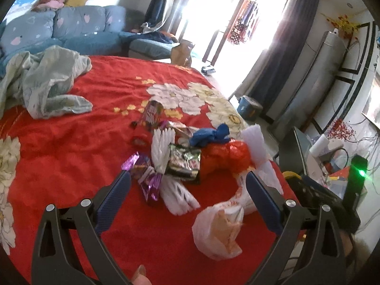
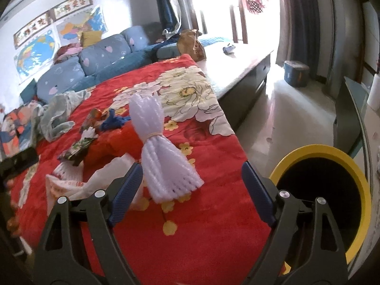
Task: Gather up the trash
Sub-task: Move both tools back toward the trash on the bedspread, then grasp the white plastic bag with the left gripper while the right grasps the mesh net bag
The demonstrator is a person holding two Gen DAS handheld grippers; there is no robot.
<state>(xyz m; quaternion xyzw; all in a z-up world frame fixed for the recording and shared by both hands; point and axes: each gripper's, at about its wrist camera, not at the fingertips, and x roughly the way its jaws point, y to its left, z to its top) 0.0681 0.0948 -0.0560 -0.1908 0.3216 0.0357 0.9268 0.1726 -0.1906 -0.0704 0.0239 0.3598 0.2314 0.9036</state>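
A pile of wrappers (image 1: 166, 156) is spread on the blanket (image 1: 83, 154). At its 5 o'clock a plastic bag (image 1: 218, 228) is laid; at its 10 o'clock a crumpled cloth (image 1: 47, 80) is found. The sofa (image 1: 78, 28) is set behind the blanket, at 12 o'clock. The bin (image 2: 332, 204) is placed at 3 o'clock of the foam bundle (image 2: 159, 152).

Blue sofa (image 2: 95, 66) with heart-print cushions sits behind the red floral blanket (image 1: 83, 142). Maps (image 2: 35, 52) hang on the wall. Crumpled pale cloth (image 1: 47, 83) lies on the blanket; blue tub (image 2: 295, 73) stands on the floor near the curtains (image 1: 285, 47).

No legible text, wall scrolls (image 2: 51, 21) and wrappers (image 1: 182, 161) too blurred to read
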